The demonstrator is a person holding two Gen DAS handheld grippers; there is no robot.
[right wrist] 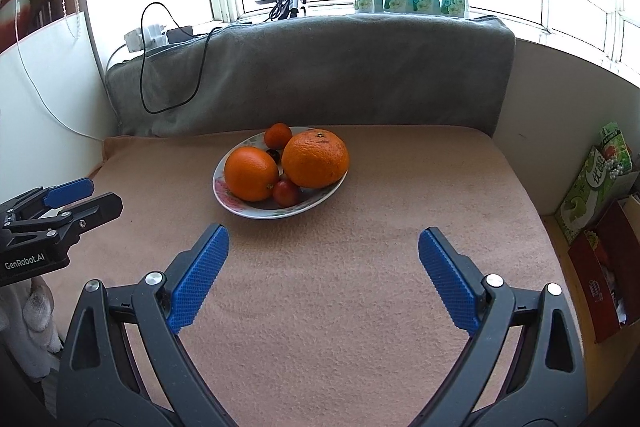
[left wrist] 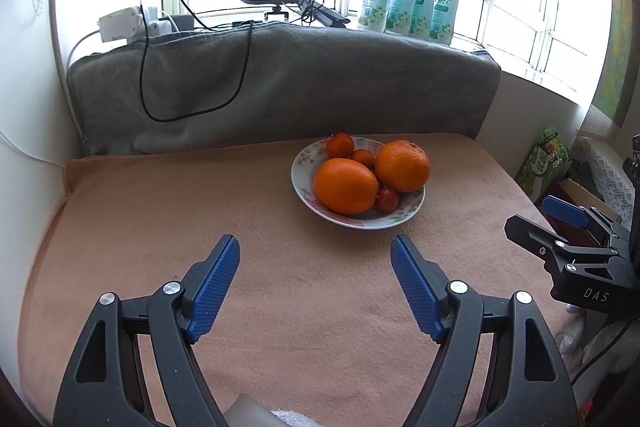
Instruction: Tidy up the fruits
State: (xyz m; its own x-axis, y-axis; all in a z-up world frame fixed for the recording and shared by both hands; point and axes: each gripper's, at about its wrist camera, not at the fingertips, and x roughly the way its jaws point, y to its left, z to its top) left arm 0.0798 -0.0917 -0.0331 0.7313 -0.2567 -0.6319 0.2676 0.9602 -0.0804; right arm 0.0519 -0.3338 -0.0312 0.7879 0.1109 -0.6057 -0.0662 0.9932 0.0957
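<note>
Pink blanket (left wrist: 160, 227) | plate (left wrist: 304, 163) of oranges (left wrist: 346, 185) upright | left claw (left wrist: 315, 259), right claw (right wrist: 323, 247) spread, empty

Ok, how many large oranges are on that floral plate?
2. One large round orange sits at the front left of the floral ceramic plate, the other at its right. Smaller fruits sit between; more may be hidden.

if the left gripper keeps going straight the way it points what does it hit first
Probably the floral plate near rim, then the nearer big orange; only bare blanket lies before them. Depth is uncertain.
</note>
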